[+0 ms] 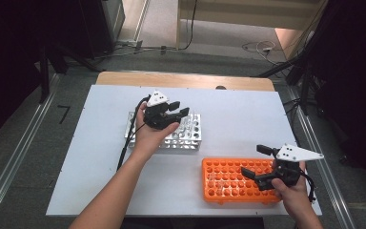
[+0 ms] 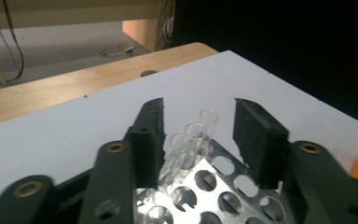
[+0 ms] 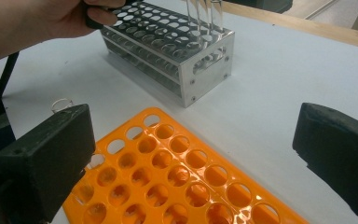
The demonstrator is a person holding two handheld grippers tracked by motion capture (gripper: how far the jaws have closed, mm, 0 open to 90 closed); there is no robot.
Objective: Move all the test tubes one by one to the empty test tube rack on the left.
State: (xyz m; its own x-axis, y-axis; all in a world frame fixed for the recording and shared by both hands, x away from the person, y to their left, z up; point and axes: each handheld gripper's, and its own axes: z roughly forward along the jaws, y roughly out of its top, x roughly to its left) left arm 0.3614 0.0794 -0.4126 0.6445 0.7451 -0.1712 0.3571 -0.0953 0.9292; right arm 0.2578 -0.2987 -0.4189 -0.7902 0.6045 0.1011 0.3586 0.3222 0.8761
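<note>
The left tool (image 2: pixel 198 140) stands part open around clear glass test tubes (image 2: pixel 193 140) upright in the perforated silver metal rack (image 2: pixel 223 186), apparently gripping none. The right tool (image 3: pixel 193 154) hangs wide open, empty, over the orange plastic rack (image 3: pixel 177 177) on the white surface (image 3: pixel 270 84), likely waiting.

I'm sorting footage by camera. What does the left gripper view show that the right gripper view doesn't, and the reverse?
Left gripper view: the left tool with jaws apart around clear glass tubes standing in the metal rack, not pressing them; also the wooden table edge.
Right gripper view: the right tool wide open over the orange rack, plus the person's left hand.
Both share the metal rack with its tubes and the white tabletop.
</note>
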